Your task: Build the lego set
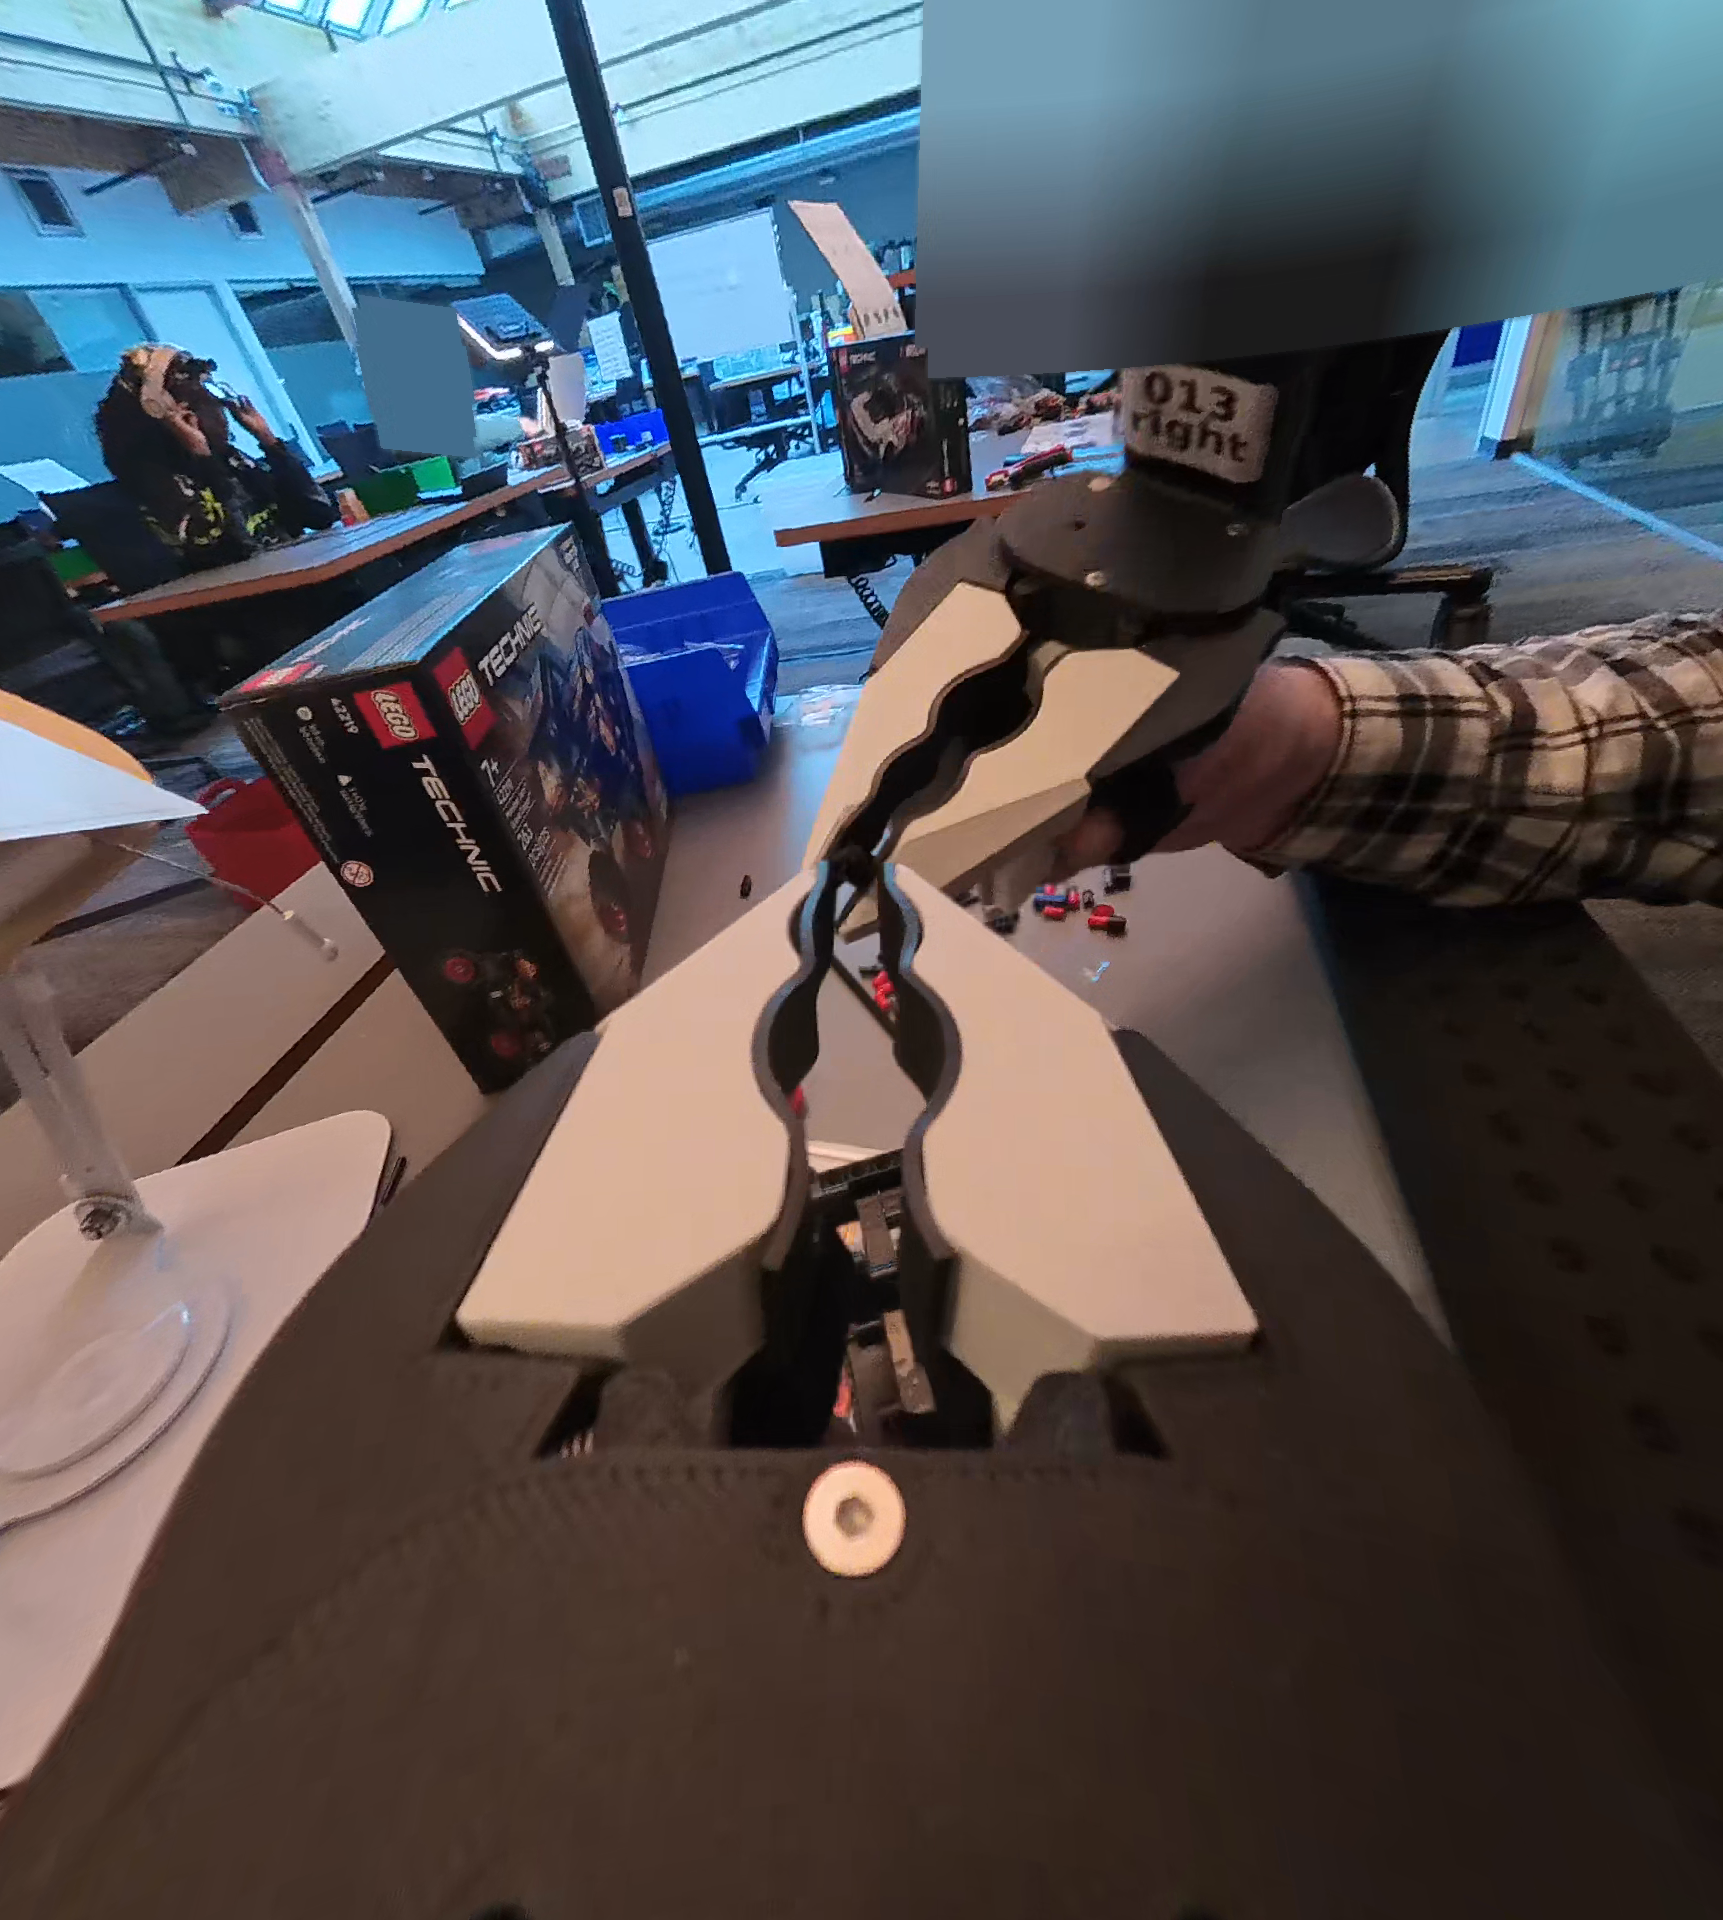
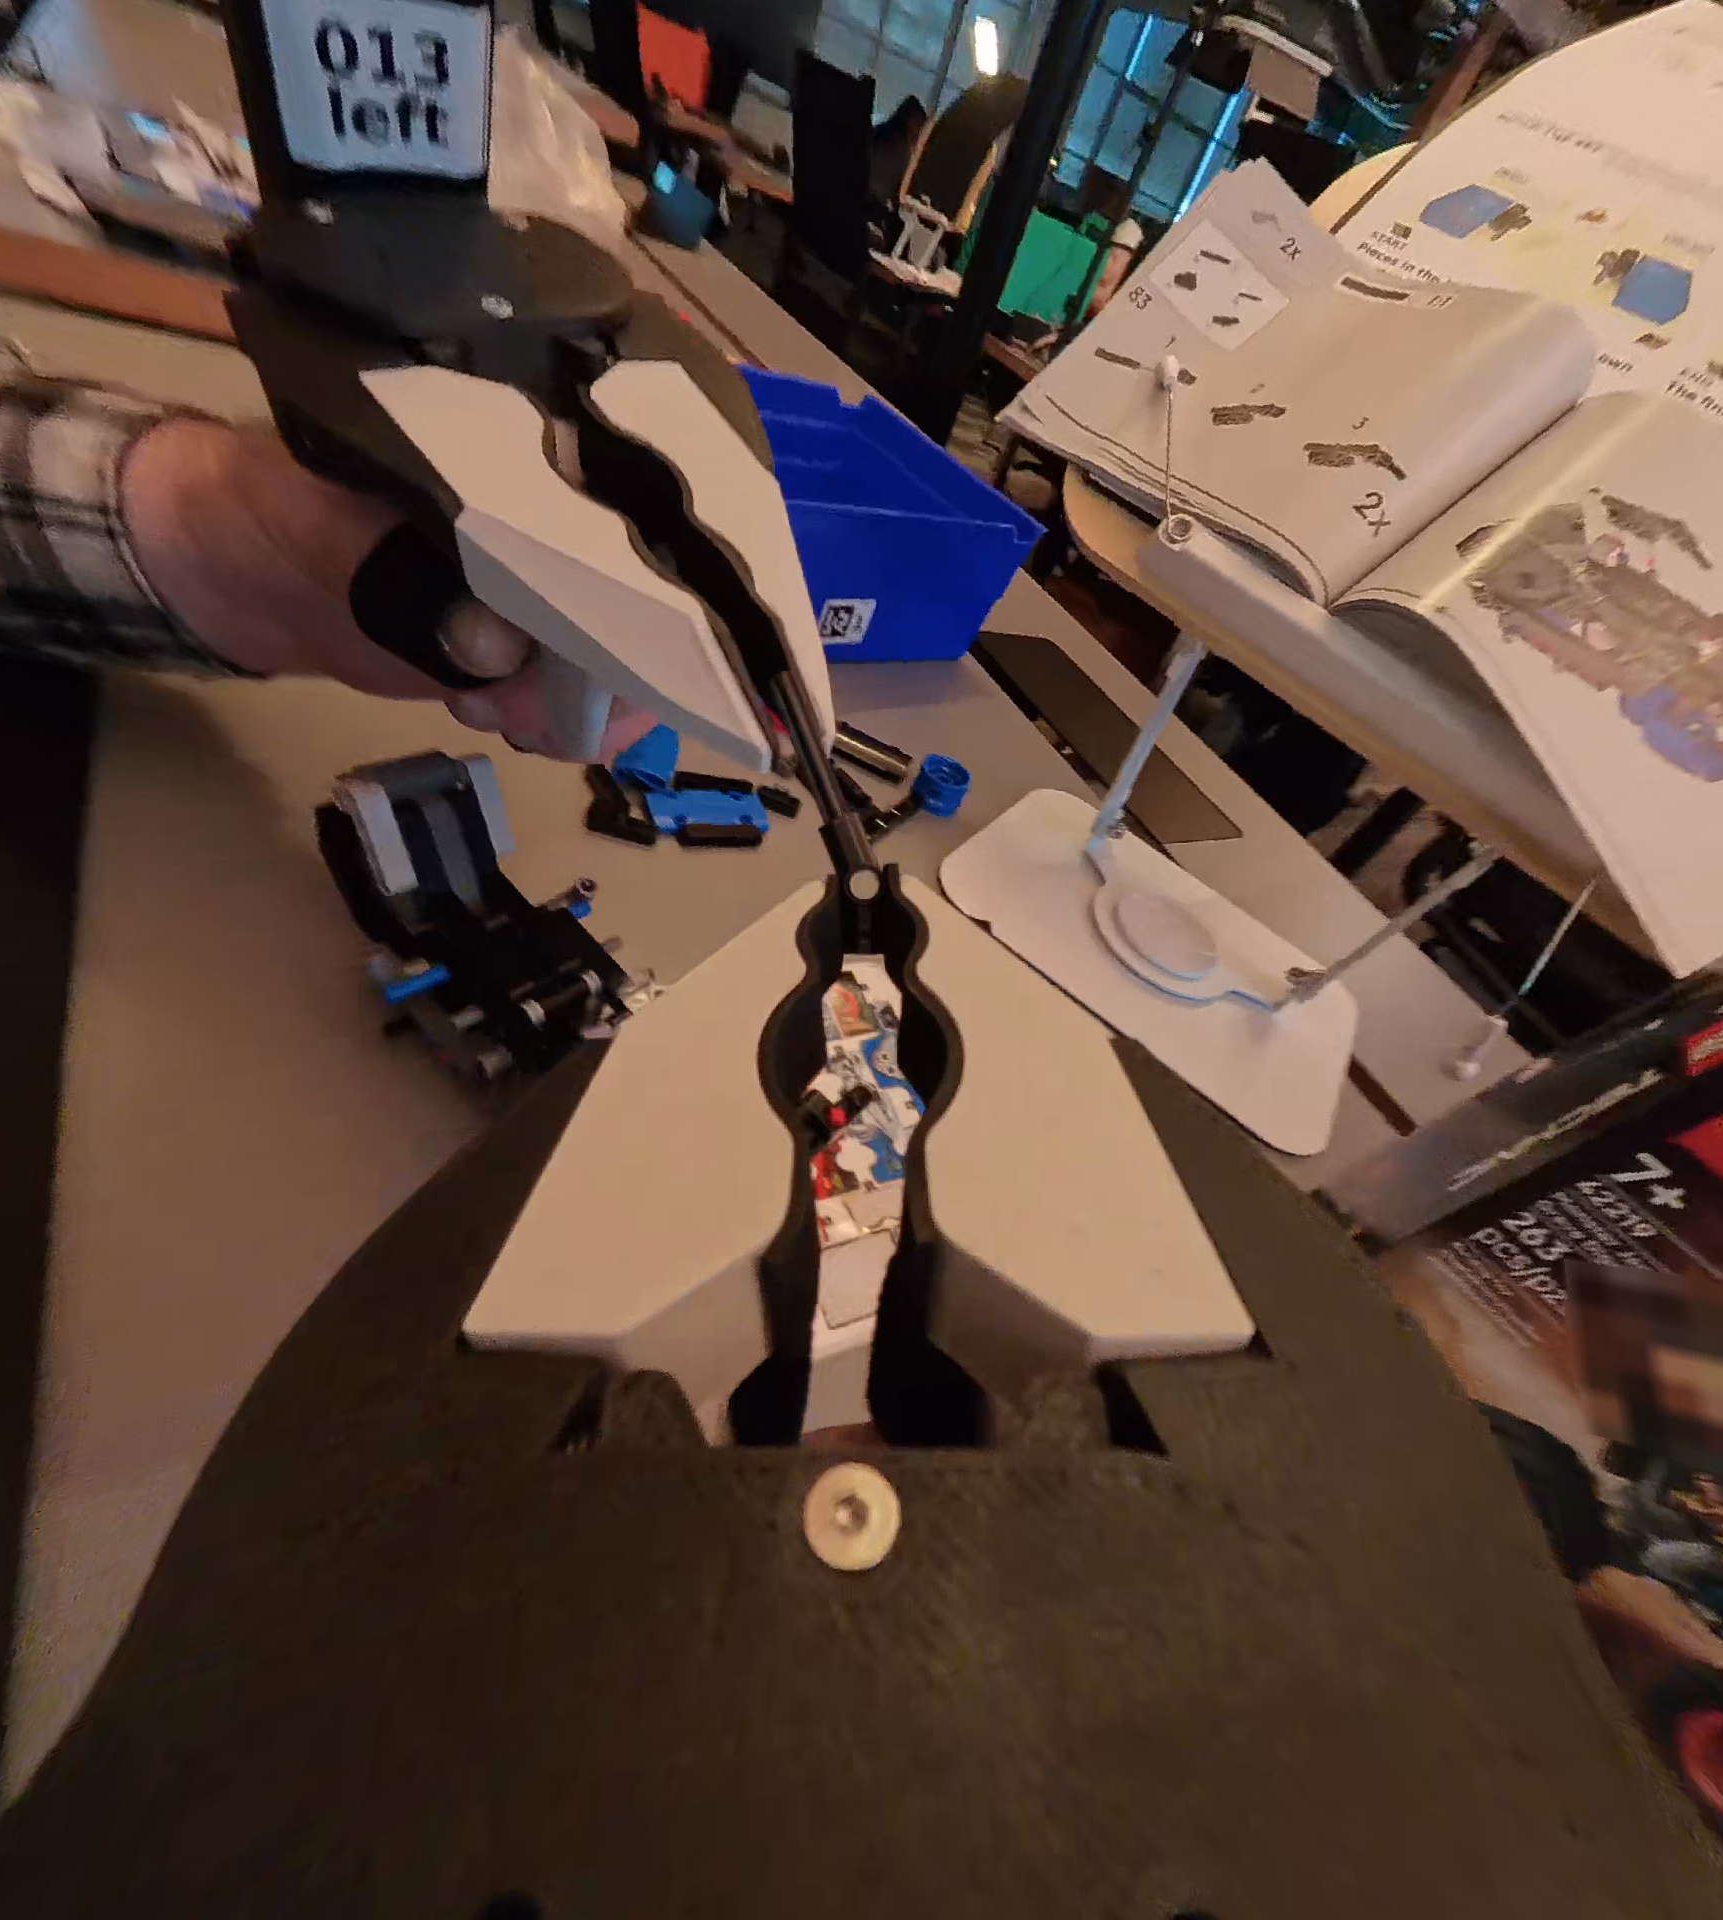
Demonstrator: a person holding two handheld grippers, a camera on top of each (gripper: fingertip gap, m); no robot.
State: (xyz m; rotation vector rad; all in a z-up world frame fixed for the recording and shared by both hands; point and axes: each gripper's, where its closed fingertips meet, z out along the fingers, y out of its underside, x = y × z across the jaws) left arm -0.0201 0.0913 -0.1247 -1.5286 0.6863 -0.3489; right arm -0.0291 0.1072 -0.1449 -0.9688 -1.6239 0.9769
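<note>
above the table (image 2: 213,935), left gripper (image 2: 784,727) and right gripper (image 2: 859,904) each clamp one black lego axle (image 2: 821,774)

Open workshop, long tables (image 1: 337,551), perhaps skylights (image 1: 358,10).

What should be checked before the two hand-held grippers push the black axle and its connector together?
1. Left hand-held gripper pinching the black axle: ok.
2. Right hand-held gripper shut on the black connector: ok.
3. Axle tip meeting the connector: ok; how deep it sits, cannot tell.
4. Axle in line with the connector's hole: cannot tell.
5. Instruction booklet open on its stand: ok.
6. Partly built model out of the way on the table: ok.
</note>
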